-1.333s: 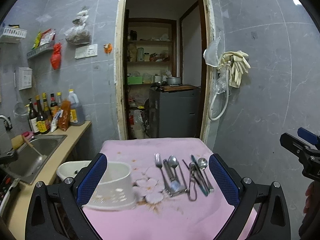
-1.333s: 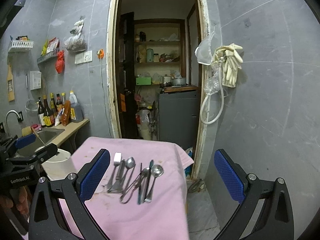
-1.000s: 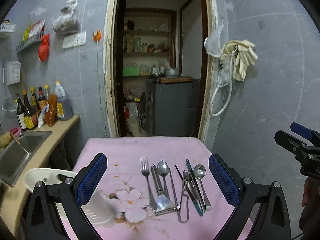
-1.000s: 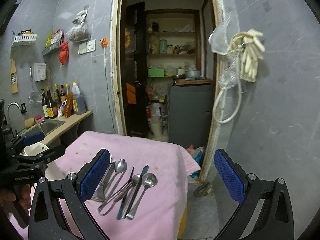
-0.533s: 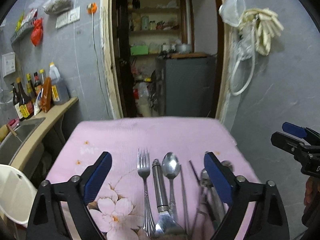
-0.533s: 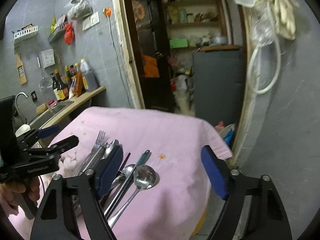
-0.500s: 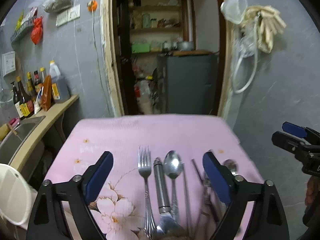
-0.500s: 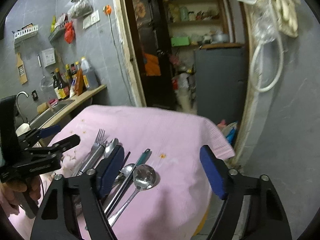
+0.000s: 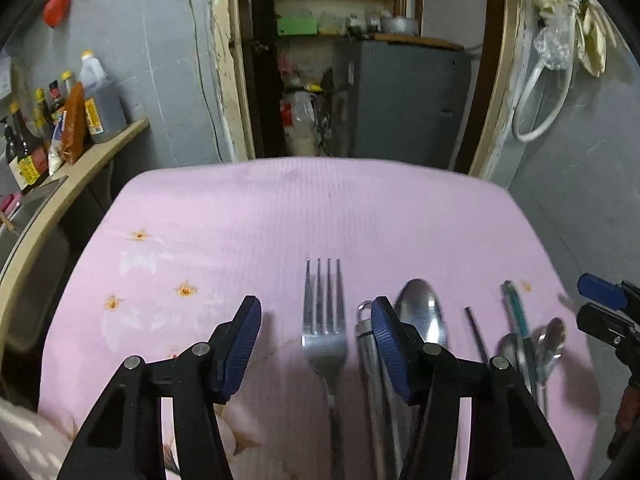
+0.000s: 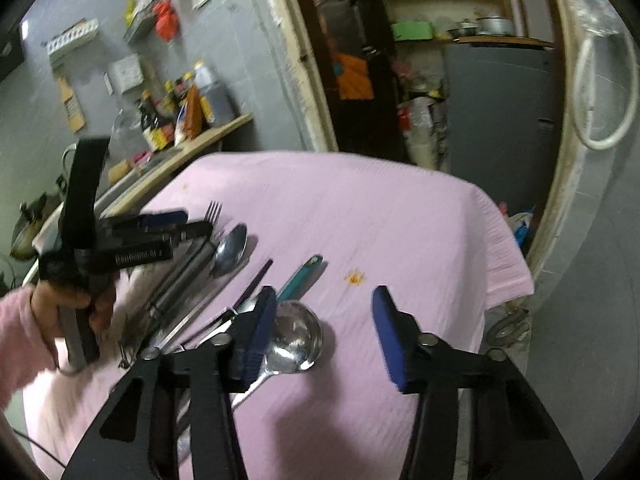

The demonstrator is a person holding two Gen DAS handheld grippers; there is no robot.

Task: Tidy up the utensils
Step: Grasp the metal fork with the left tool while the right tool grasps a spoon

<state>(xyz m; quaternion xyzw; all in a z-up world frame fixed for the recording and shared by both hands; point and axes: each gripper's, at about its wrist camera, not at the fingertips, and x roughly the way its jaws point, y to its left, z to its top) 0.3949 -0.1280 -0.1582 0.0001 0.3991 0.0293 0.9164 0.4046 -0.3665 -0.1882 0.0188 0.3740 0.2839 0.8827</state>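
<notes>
Several metal utensils lie side by side on a pink cloth point(image 9: 280, 208). In the left wrist view my left gripper point(image 9: 316, 344) is open low over the cloth, its fingers either side of a fork point(image 9: 323, 320). Right of the fork lie a steel handle point(image 9: 366, 344), a spoon point(image 9: 420, 312), a thin dark stick point(image 9: 475, 332), a teal-handled tool point(image 9: 516, 312) and a small ladle point(image 9: 550, 344). In the right wrist view my right gripper point(image 10: 324, 328) is open just above the round ladle point(image 10: 294, 340), its left finger at the ladle's left edge. The left gripper point(image 10: 168, 226) shows there over the fork point(image 10: 213, 210).
A counter point(image 9: 80, 176) with sauce bottles point(image 9: 64, 120) and a sink runs along the left wall. A doorway point(image 9: 352, 60) behind the table opens onto a grey cabinet and shelves. The cloth drops off at its right edge point(image 10: 512, 256). A white tub edge point(image 9: 20, 432) shows at the lower left.
Both grippers have moved forward and down onto the utensils and have narrowed. The left now straddles the fork; the right now hovers at the ladle. The white tub has slid out of view.
</notes>
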